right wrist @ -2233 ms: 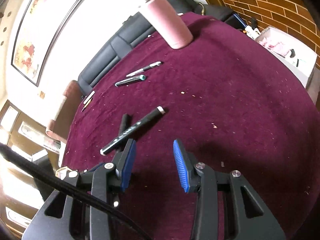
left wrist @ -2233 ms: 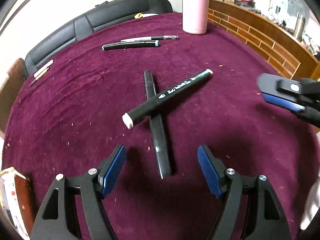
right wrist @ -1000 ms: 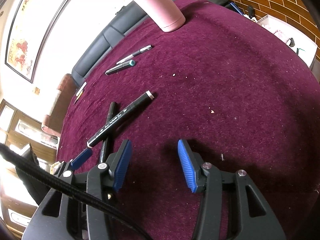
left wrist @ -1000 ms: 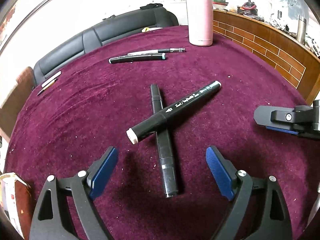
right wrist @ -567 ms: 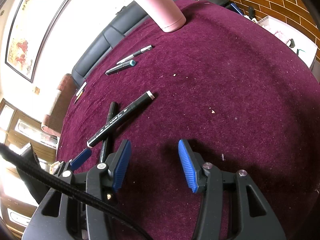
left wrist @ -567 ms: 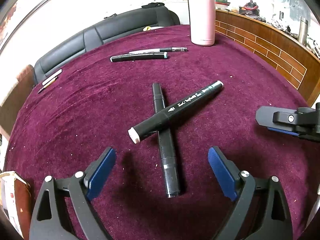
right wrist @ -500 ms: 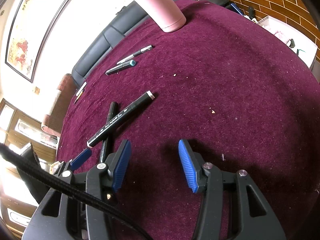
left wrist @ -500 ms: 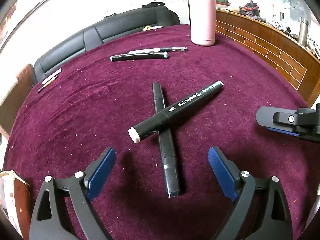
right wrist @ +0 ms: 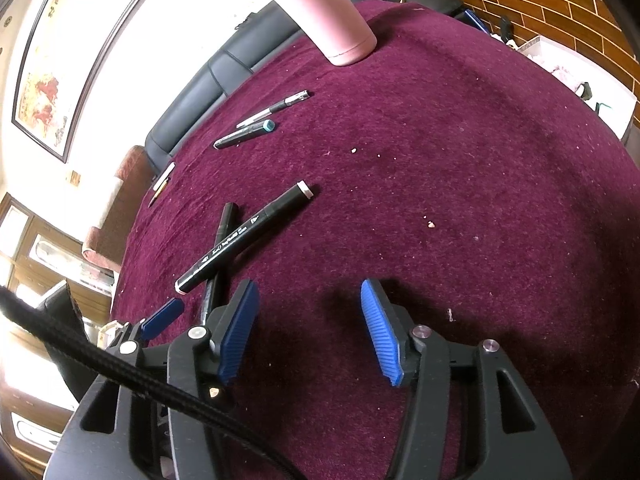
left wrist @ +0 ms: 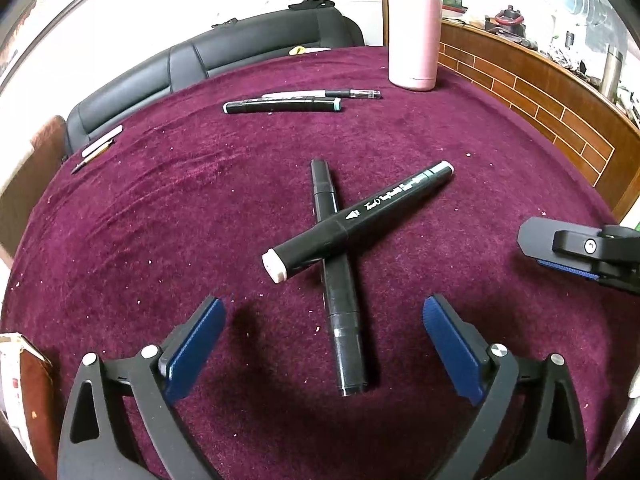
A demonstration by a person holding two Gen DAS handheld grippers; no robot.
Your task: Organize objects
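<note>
Two black markers lie crossed on the maroon tablecloth (left wrist: 160,216). The upper marker (left wrist: 360,216), white-capped at its near end, rests across the lower marker (left wrist: 340,280). My left gripper (left wrist: 323,308) hovers just in front of them with its jaws opening; the lower marker's near end lies between the fingers, untouched by the pads. In the right wrist view the same pair shows as upper marker (right wrist: 244,236) over lower marker (right wrist: 224,232), up and to the left of my right gripper (right wrist: 309,288). Its jaws are also opening, with nothing between them.
Farther back lie a teal-capped marker (left wrist: 280,105) and a thin pen (left wrist: 320,94), with a pink bottle (left wrist: 414,32) behind them. Small pens (left wrist: 96,152) sit at the far left edge. A box (left wrist: 16,380) stands at lower left, a black sofa (left wrist: 240,52) beyond.
The left jaws have spread wider and the right jaws a little wider. Both grippers and the crossed markers have stayed in place.
</note>
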